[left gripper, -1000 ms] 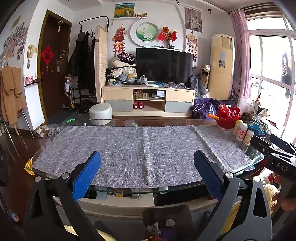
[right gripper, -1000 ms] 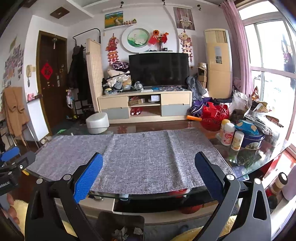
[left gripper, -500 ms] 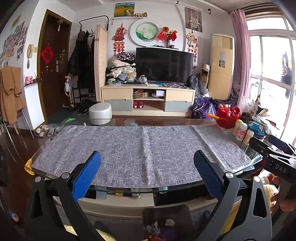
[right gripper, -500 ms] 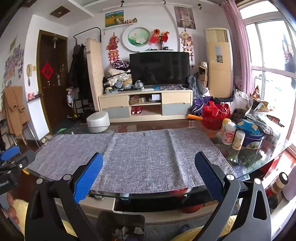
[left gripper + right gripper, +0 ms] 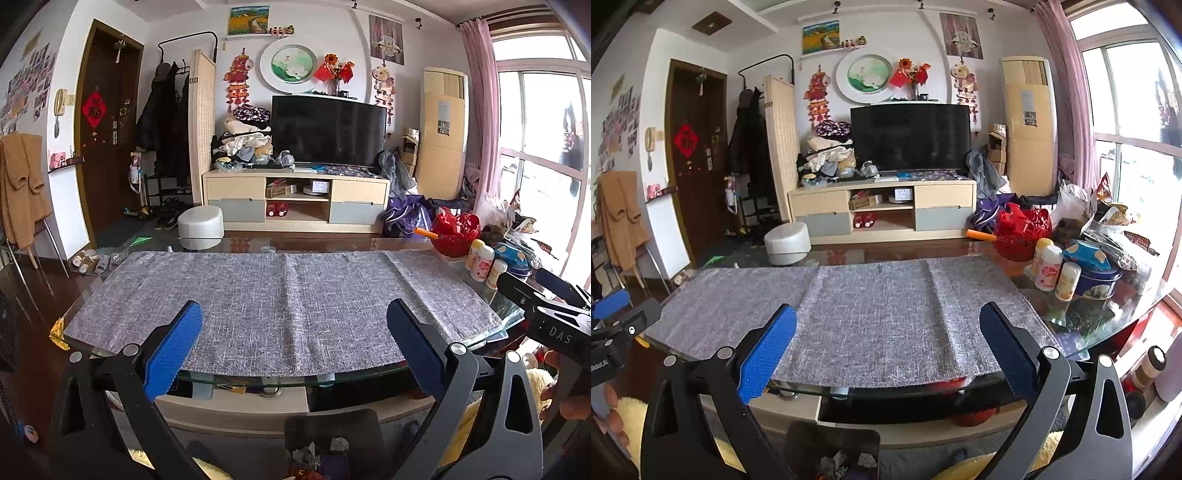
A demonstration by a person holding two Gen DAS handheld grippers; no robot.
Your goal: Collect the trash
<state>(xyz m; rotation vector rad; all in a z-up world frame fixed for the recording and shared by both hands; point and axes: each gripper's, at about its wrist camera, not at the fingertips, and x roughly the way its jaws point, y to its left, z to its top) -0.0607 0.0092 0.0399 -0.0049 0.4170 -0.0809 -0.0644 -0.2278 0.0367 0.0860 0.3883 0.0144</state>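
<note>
My left gripper (image 5: pixel 293 325) is open and empty, held before the near edge of a glass coffee table (image 5: pixel 258 382) covered by a grey cloth mat (image 5: pixel 280 295). My right gripper (image 5: pixel 888 328) is open and empty too, further right at the same edge; it also shows in the left wrist view (image 5: pixel 554 317). Below, on the floor, stands a dark bin (image 5: pixel 334 443) with crumpled trash (image 5: pixel 334 448) inside; it shows in the right wrist view as well (image 5: pixel 833 454). No loose trash shows on the mat.
At the table's right end stand small bottles (image 5: pixel 1049 267), a blue tin (image 5: pixel 1097 273), a red basket (image 5: pixel 1023 229) and bags (image 5: pixel 1108 229). A white stool (image 5: pixel 786 242) and a TV cabinet (image 5: pixel 882 210) stand beyond the table. A yellow plush (image 5: pixel 628 417) lies at lower left.
Almost nothing moved. Both grippers stay open and hover at the near table edge, with only a slight drift of the views.
</note>
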